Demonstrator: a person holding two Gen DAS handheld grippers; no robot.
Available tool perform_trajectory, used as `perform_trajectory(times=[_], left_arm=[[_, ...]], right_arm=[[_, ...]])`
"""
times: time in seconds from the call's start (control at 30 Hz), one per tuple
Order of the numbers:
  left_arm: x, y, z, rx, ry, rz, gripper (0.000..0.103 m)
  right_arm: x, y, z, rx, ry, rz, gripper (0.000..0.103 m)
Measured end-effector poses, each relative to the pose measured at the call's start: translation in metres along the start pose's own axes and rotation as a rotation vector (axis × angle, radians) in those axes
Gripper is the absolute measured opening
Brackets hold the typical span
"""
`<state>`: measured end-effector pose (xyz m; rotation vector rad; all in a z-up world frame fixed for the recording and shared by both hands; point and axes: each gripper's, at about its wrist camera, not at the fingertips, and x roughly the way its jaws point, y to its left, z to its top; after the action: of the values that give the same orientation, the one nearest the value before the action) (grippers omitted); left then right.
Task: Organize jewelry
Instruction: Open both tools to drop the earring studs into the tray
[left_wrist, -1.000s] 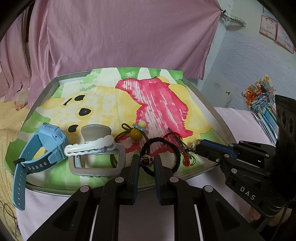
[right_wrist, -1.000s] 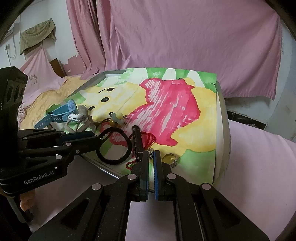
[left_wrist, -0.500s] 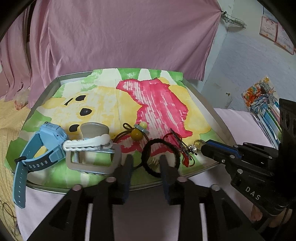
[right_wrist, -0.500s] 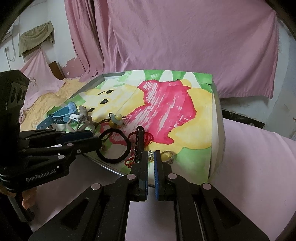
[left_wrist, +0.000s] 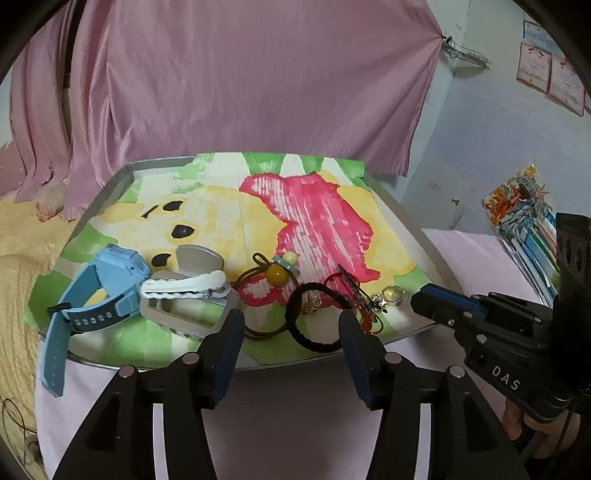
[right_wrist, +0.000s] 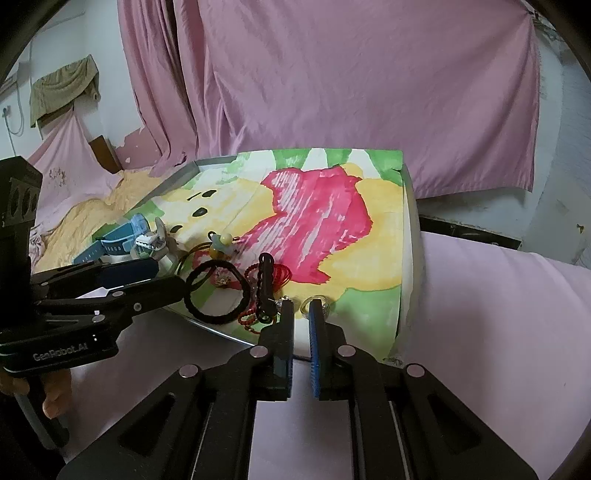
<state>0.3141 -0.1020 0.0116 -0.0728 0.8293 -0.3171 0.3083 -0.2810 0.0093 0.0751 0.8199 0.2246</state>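
Left wrist view: left gripper spread wide over the black hair tie at the tray's near edge, grasping nothing.

My left gripper is matte black, its angular arms cut with slots and studded with round silver screws, and its fingers carry blue ribbed pads. White "GenRobot.AI" lettering runs along its side. My right gripper is built the same, black with silver screws and blue pads, and is marked "DAS" in white.
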Motion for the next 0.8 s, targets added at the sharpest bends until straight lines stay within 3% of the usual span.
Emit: perform_trajectory(times=[0.03,0.1,0.37,0.53,0.63,0.7,0.8], left_arm=[[-0.002,-0.001,0.000,0.003,-0.009,0.006,0.053],[-0.008,-0.002,-0.001,0.011,-0.030,0.026,0.061],[-0.028,0.004,-0.004,-0.014,-0.092,0.065,0.063],[-0.041,0.011,-0.008,-0.034,-0.141,0.099,0.076],[-0.050,0.015,-0.012,-0.042,-0.179,0.116,0.081],[-0.055,0.018,-0.015,-0.049,-0.200,0.133,0.090],[-0.062,0.022,-0.019,-0.059,-0.236,0.144,0.092]], right_arm=[[-0.001,0.000,0.000,0.003,-0.006,-0.001,0.019],[-0.005,0.001,-0.001,0.009,-0.023,-0.001,0.041],[-0.021,0.004,-0.002,0.013,-0.080,-0.006,0.042],[-0.030,0.007,-0.003,0.021,-0.109,-0.006,0.042],[-0.035,0.010,-0.005,0.023,-0.128,-0.011,0.051],[-0.038,0.013,-0.007,0.025,-0.145,-0.012,0.056],[-0.044,0.015,-0.010,0.033,-0.170,-0.012,0.065]])
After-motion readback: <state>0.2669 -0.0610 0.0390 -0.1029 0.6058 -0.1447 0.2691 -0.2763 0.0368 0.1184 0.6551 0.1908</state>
